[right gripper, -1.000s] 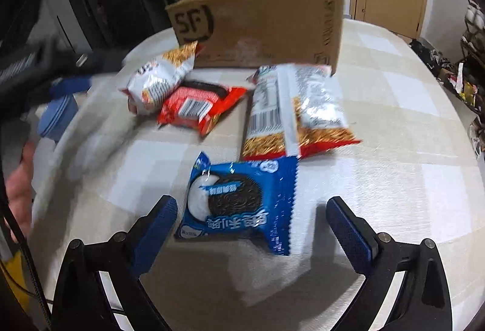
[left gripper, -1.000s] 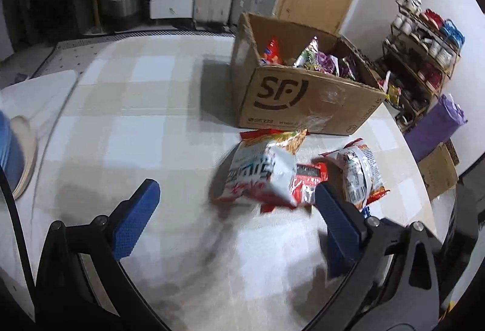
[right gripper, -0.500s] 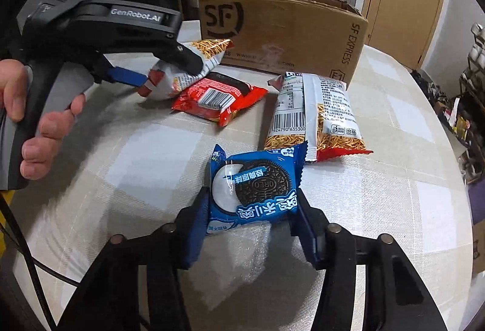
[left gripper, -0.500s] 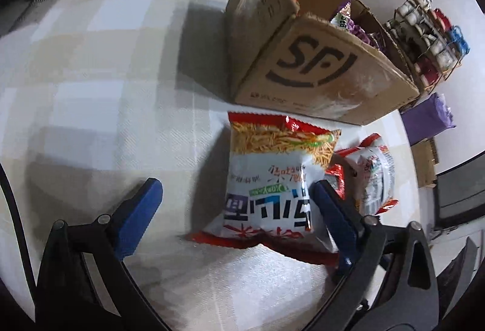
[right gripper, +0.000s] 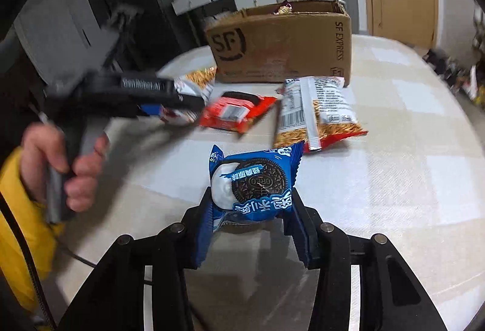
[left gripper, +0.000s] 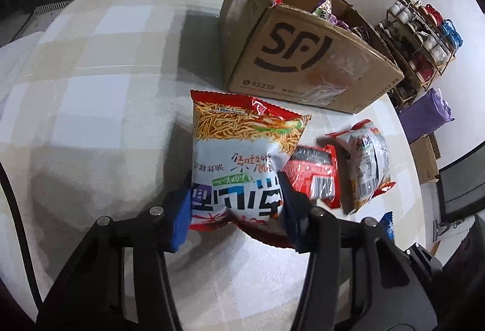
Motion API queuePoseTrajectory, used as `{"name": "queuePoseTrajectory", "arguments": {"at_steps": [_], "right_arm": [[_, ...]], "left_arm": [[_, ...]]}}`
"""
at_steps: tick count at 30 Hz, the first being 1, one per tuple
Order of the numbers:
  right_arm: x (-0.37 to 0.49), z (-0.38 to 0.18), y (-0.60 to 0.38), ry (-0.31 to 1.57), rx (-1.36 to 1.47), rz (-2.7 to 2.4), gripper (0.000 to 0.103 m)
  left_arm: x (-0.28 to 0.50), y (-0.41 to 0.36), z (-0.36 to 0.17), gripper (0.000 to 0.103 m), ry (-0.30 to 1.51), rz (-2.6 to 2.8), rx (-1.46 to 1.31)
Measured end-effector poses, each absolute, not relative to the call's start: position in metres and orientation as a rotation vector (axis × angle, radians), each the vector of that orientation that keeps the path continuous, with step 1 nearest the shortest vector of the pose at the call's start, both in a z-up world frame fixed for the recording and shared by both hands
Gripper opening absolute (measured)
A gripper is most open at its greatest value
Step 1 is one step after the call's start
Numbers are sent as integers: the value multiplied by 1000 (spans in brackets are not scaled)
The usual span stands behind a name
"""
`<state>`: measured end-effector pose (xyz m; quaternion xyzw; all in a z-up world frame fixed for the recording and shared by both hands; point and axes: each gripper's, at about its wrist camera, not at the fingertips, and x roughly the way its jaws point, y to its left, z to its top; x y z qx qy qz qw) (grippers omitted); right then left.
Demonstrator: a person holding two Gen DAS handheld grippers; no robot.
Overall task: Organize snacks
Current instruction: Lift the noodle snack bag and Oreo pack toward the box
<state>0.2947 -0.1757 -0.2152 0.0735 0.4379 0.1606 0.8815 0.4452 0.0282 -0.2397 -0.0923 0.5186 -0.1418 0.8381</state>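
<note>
Grippers: the left gripper [left gripper: 235, 206] was closed on the near end of the noodle snack bag [left gripper: 242, 155]; the right gripper [right gripper: 251, 222] was clamped on the blue cookie packet [right gripper: 253, 182].
Box: the cardboard box [left gripper: 306, 58] stood at the far side of the table [left gripper: 91, 106], with snacks inside.
Loose snacks: a red packet [left gripper: 316, 175] and a second noodle bag [left gripper: 366, 165] lay right of the held bag, near the box.

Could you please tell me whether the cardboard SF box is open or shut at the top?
Open. The cardboard box has its flaps up, and snack packets show inside above the rim.
</note>
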Motion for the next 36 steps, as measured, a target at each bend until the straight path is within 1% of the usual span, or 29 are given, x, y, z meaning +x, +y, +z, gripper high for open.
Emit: {"name": "queuePoseTrajectory", "arguments": {"at_steps": [5, 8, 17, 22, 29, 36], "right_arm": [[298, -218, -192, 932, 270, 359, 45], [287, -215, -202, 905, 333, 396, 45], [250, -183, -199, 813, 288, 399, 45], [225, -170, -199, 781, 255, 407, 45], [200, -163, -202, 769, 247, 404, 45], [186, -163, -202, 772, 231, 391, 46]], "left_arm": [[417, 41, -226, 47, 1045, -274, -201], [396, 46, -219, 47, 1020, -262, -194], [315, 34, -206, 47, 966, -297, -161], [278, 22, -206, 47, 969, -326, -159], [231, 9, -189, 47, 901, -327, -113], [203, -5, -173, 47, 876, -379, -74]]}}
